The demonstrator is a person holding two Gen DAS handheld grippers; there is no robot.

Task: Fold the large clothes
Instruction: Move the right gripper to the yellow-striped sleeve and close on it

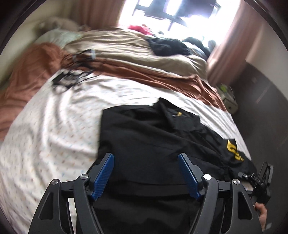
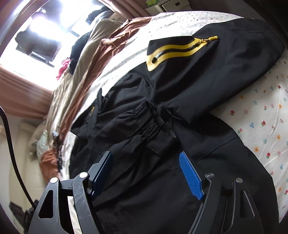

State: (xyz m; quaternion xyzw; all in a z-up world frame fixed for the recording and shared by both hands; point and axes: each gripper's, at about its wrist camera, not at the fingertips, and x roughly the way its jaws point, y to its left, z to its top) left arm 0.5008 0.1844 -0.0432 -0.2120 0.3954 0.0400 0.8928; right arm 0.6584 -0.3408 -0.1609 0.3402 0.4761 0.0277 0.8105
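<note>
A black jacket (image 1: 153,136) lies spread on the bed, partly folded, with a yellow logo (image 1: 234,149) near its right edge. In the right wrist view the jacket (image 2: 180,90) shows a sleeve folded across the body, a yellow-trimmed zip (image 2: 172,50) and a gathered elastic cuff (image 2: 149,122). My left gripper (image 1: 145,155) hovers open over the jacket's near part, nothing pinched between its blue pads. My right gripper (image 2: 145,153) is open too, above the fabric just below the cuff. The right gripper's body (image 1: 259,180) and a hand (image 1: 261,214) show at the lower right of the left wrist view.
The bed has a white flowered sheet (image 1: 54,126). A brown and beige blanket (image 1: 144,72) is bunched across the far side. Black cables (image 1: 72,72) lie on the sheet at left. More dark clothes (image 1: 167,46) are heaped by the bright window (image 1: 180,10).
</note>
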